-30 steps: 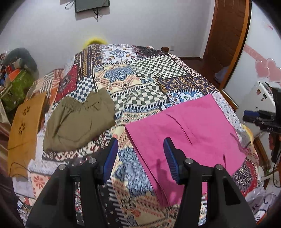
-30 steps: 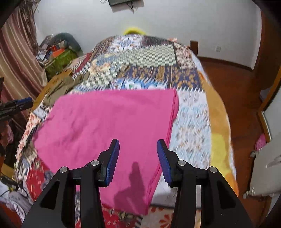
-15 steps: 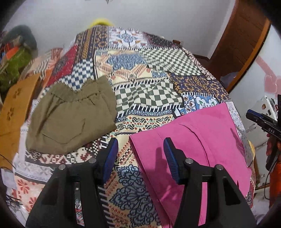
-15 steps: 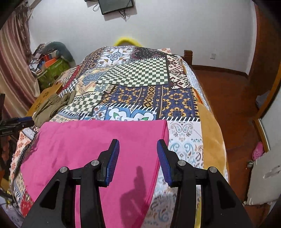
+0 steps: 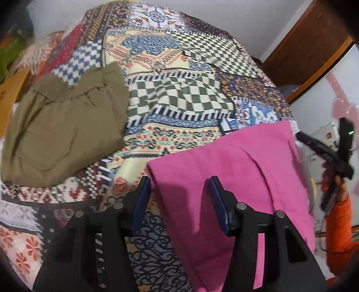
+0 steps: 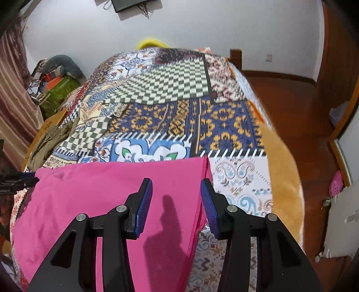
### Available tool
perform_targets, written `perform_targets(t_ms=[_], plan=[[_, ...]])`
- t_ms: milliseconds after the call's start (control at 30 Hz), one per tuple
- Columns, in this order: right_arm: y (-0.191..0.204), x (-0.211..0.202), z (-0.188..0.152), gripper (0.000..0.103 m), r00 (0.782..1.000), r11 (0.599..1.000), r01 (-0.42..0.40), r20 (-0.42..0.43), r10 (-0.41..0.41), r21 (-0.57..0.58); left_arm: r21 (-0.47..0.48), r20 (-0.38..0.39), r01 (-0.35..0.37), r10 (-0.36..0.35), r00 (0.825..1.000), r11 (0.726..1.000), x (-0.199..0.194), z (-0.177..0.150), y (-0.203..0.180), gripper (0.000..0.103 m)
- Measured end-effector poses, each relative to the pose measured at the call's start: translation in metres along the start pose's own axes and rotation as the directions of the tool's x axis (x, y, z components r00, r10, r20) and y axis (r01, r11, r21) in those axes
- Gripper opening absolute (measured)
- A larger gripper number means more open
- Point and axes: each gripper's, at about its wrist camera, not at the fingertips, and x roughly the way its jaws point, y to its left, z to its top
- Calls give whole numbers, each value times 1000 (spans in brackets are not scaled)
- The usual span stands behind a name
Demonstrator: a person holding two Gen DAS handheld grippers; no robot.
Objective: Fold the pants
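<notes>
Left claw (image 5: 177,202) hangs over the pink pants' (image 5: 235,179) far-left corner, jaws closing but nothing gripped; right claw (image 6: 177,202) hangs released over their far-right edge. The pants lie flat on the patchwork bed (image 6: 157,94): soft, light, limp cloth, probably best pinched at corners.

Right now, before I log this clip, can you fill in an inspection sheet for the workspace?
Surface: bed with patchwork bedspread, smooth.
Job's things: pink pants lying flat at the near edge, no fold begun.
Clutter: olive pants, already folded, lying apart from the pink ones.
Grippers: left gripper above the pink pants' corner, jaws closing, nothing pinched; right gripper open above the opposite edge, holding nothing.
Cables: dangling below the wall-mounted screen.
Surroundings: wooden floor, pile of belongings beside the bed.
</notes>
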Motion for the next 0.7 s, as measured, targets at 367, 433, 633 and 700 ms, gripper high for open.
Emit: perform_targets(t_ms=[367, 433, 633, 700], plan=[[-14, 19, 4, 41, 999, 1000, 20, -27, -20, -1, -10, -4, 54, -54, 999, 998, 13, 16, -1, 51], [-15, 23, 7, 41, 1000, 1000, 14, -27, -14, -2, -14, 11, 57, -57, 998, 998, 14, 16, 0, 51], [-9, 37, 8, 41, 1000, 1000, 11, -7, -11, -12, 14, 36, 27, -28, 999, 1000, 17, 14, -3, 38], [-6, 38, 7, 41, 1000, 999, 22, 20, -21, -29, 16, 48, 19, -20, 999, 1000, 17, 13, -3, 36]])
